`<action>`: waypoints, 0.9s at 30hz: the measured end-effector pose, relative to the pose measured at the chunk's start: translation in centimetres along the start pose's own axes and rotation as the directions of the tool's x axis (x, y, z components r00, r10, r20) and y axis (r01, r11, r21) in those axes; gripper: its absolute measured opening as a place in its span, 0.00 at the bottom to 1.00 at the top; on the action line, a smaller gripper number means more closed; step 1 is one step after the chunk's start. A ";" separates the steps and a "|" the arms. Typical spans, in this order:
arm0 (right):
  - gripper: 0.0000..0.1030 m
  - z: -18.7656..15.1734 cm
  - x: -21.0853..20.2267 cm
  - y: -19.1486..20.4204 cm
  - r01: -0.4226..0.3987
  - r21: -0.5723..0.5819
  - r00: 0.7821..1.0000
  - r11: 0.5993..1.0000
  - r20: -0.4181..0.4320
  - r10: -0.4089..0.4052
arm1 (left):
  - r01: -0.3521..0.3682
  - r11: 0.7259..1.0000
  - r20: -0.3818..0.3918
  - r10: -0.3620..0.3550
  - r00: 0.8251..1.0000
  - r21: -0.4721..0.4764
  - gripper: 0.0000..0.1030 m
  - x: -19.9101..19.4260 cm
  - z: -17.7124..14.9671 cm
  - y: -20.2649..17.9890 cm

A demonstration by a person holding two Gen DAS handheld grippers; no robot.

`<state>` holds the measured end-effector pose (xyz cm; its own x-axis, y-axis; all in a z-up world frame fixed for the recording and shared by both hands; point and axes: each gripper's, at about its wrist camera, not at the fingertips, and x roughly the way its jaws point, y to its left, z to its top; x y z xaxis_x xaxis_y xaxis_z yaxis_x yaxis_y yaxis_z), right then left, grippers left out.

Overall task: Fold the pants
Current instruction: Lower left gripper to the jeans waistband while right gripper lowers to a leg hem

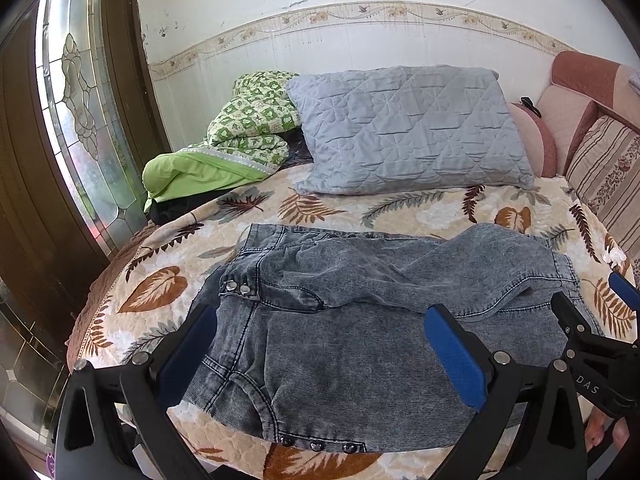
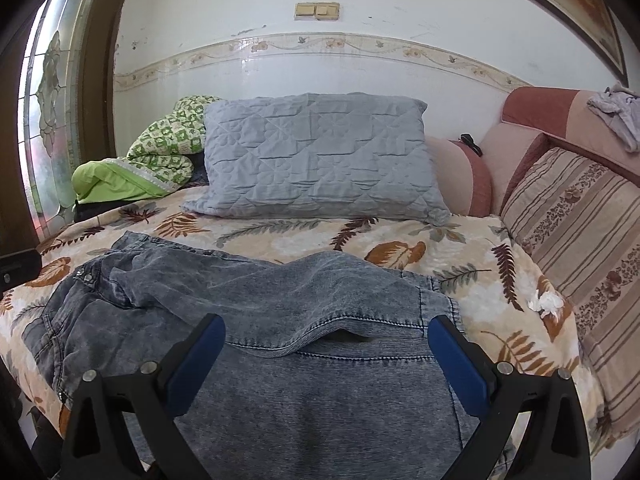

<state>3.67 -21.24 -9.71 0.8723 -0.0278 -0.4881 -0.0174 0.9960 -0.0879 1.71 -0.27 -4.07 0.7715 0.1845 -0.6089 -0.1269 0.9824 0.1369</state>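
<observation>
Pants (image 1: 332, 320): grey-blue washed denim, lying on the bed (image 1: 168, 248), legs doubled back over the upper part; waist with metal snaps to the left.
Left hand-held gripper (image 1: 320, 344): fingers spread wide, nothing between them, above the waist end.
Right hand-held gripper (image 2: 326, 356): fingers spread wide, nothing gripped, above the folded legs.
Pillow (image 2: 316, 156): grey quilted, behind the pants, against the wall.
Blanket (image 1: 236, 136): green, bunched left of the pillow.

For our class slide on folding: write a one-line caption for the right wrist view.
Open right hand-held gripper poised over partly folded grey jeans on a leaf-print bedspread, grey pillow behind.
</observation>
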 end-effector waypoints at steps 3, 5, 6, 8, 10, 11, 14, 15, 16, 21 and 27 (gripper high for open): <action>0.99 -0.1 0.1 -0.1 0.001 0.001 1.000 1.000 -0.003 -0.001 | 0.000 1.000 0.001 0.000 1.000 0.000 1.00 -0.1 0.0 0.1; 0.99 -0.1 0.0 0.0 0.005 -0.002 1.000 1.000 -0.003 -0.005 | -0.003 1.000 0.000 0.003 1.000 -0.001 1.00 0.0 0.0 0.1; 0.99 -0.1 0.1 0.0 0.007 -0.004 1.000 1.000 -0.003 -0.007 | -0.004 1.000 -0.002 0.004 1.000 -0.001 1.00 0.0 -0.1 0.1; 0.99 -0.1 0.2 0.0 0.012 -0.006 1.000 1.000 -0.006 -0.012 | -0.005 1.000 -0.008 0.005 1.000 -0.001 1.00 0.3 -0.2 0.3; 0.99 -0.1 0.4 -0.2 0.019 -0.008 1.000 1.000 -0.012 -0.019 | -0.008 1.000 -0.022 0.008 1.000 0.000 1.00 0.7 -0.3 0.6; 0.99 -0.1 0.6 -0.4 0.025 -0.008 1.000 1.000 -0.016 -0.025 | -0.008 1.000 -0.036 0.008 0.999 -0.003 1.00 1.2 -0.5 0.9; 0.99 -0.2 1.5 -1.9 0.044 0.017 0.998 0.999 -0.041 -0.044 | -0.036 0.999 -0.082 0.034 0.996 -0.017 1.00 2.7 -1.4 2.5; 0.99 -0.3 1.9 -2.7 0.053 0.037 0.997 0.998 -0.056 -0.051 | -0.052 0.998 -0.099 0.050 0.994 -0.022 1.00 3.3 -1.8 3.2; 0.99 -0.4 2.3 -3.5 0.063 0.059 0.996 0.996 -0.071 -0.059 | -0.073 0.997 -0.122 0.068 0.990 -0.032 1.00 3.9 -2.3 4.1; 0.99 -1.2 4.4 -7.6 0.140 0.148 0.980 0.979 -0.161 -0.116 | -0.178 0.980 -0.209 0.156 0.965 -0.089 1.00 6.6 -4.4 8.9; 0.99 -2.2 5.5 -11.5 0.176 0.266 0.964 0.948 -0.240 -0.112 | -0.268 0.951 -0.261 0.222 0.939 -0.154 1.00 8.1 -5.6 13.5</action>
<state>7.58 -32.99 -13.29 0.7262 -0.1589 -0.6689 0.2670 0.9617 0.0614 2.80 14.63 -11.52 0.5336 0.3987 -0.7459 -0.4233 0.8894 0.1726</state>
